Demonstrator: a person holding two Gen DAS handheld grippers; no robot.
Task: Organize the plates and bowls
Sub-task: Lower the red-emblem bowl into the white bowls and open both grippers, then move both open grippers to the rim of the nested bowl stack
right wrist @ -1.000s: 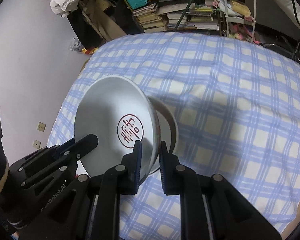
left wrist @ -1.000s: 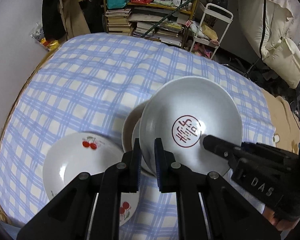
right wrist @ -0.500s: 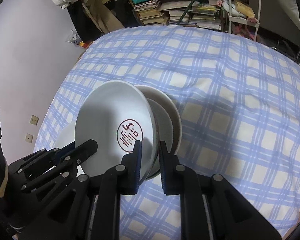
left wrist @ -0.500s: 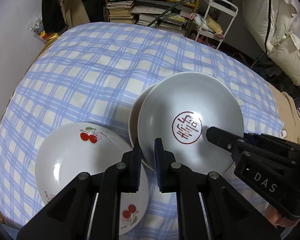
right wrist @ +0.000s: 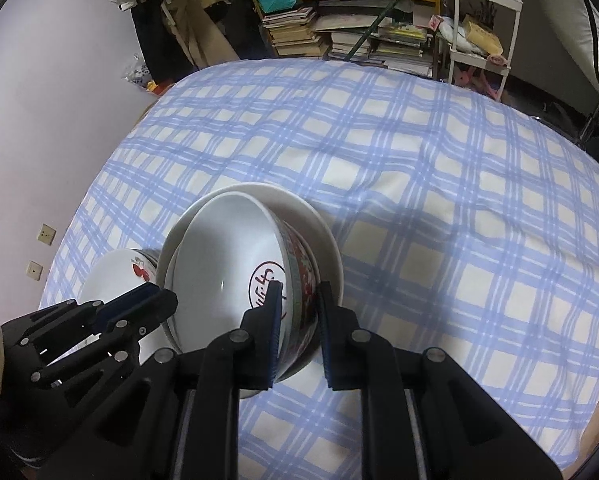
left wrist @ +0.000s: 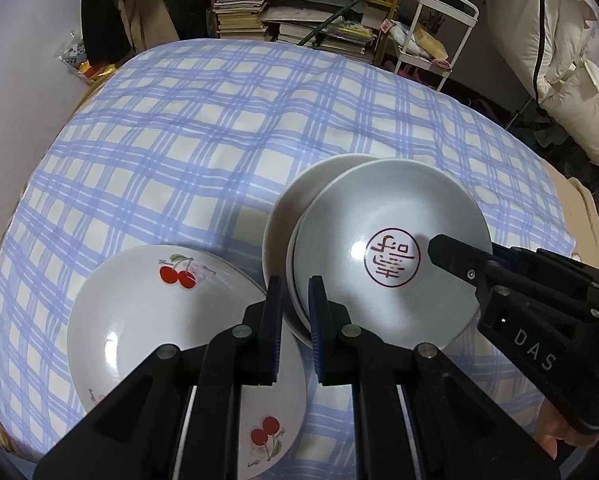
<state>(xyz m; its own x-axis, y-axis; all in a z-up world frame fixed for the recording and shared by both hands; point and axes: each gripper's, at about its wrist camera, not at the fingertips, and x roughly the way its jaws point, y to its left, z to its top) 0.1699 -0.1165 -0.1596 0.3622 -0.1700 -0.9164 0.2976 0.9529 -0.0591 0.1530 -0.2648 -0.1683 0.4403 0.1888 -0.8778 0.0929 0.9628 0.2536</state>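
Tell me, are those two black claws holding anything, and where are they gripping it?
Both grip the bowl with the red seal by its rim: the right gripper pinches the near wall, one finger inside, one outside; the left gripper clamps the opposite edge.

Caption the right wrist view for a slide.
Both grippers hold the stamped bowl over a plate on the checked cloth.

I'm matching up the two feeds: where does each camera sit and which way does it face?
Left wrist: on the left gripper, looking down its fingers at the bowl rim, cherry plate at left; the right gripper enters from the right.
Right wrist: on the right gripper, fingers astride the bowl wall; the left gripper shows lower left.
Shared: bowl, cherry plate, checked cloth, bookshelf.
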